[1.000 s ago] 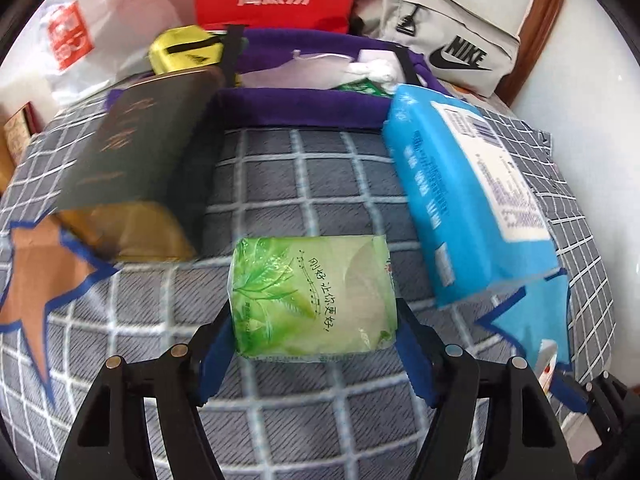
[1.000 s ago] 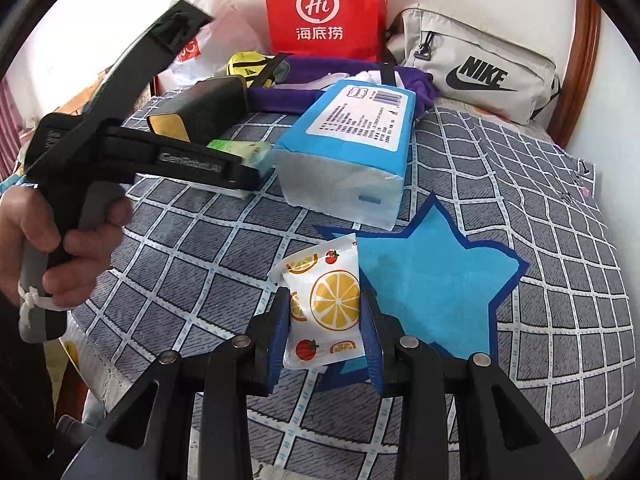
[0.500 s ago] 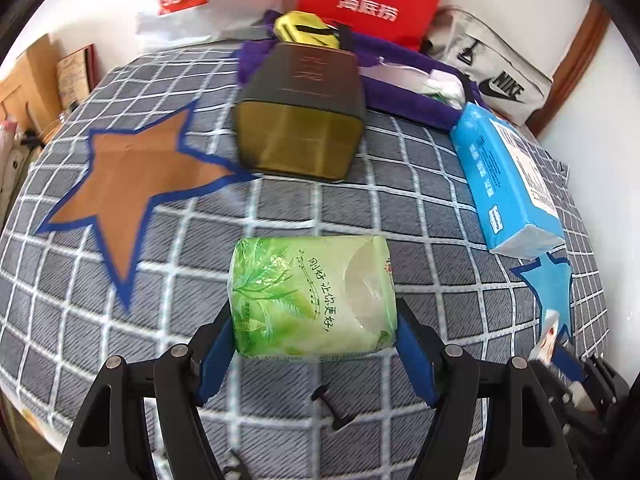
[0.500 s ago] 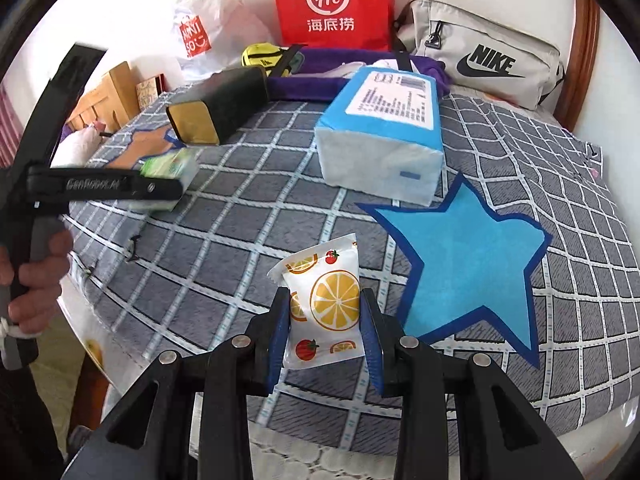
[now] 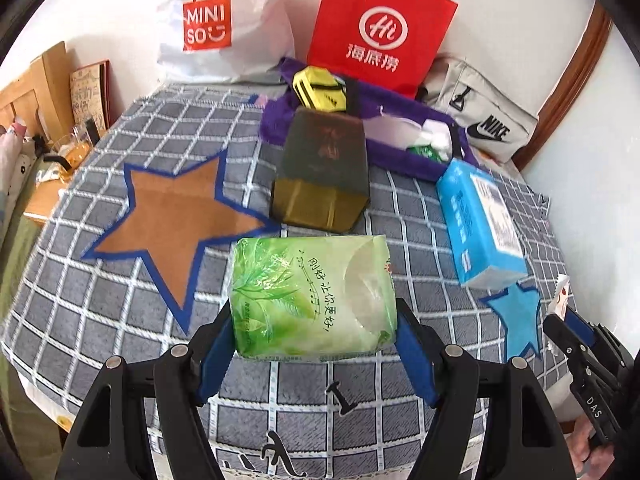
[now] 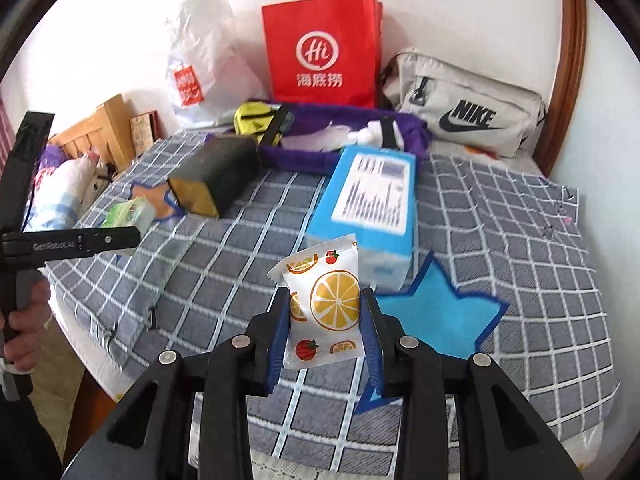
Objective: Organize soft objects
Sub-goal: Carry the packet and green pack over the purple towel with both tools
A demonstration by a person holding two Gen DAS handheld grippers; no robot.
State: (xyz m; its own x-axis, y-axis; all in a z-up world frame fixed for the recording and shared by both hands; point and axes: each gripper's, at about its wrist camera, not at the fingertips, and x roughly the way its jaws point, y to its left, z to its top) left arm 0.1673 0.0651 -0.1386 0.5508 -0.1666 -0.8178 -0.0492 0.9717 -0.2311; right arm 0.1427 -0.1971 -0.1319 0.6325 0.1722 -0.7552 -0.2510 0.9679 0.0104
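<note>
While held crosswise in left gripper (image 5: 314, 336), green tissue pack (image 5: 312, 300), level.

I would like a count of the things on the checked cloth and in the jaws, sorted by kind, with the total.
Tissue packs: 3 (green pack, fruit-print pack, blue pack)
Bags: 5 (red paper bag, white plastic bag, grey bag, purple bag, yellow pouch)
Dark boxes: 1 (dark box)
Total: 9
</note>
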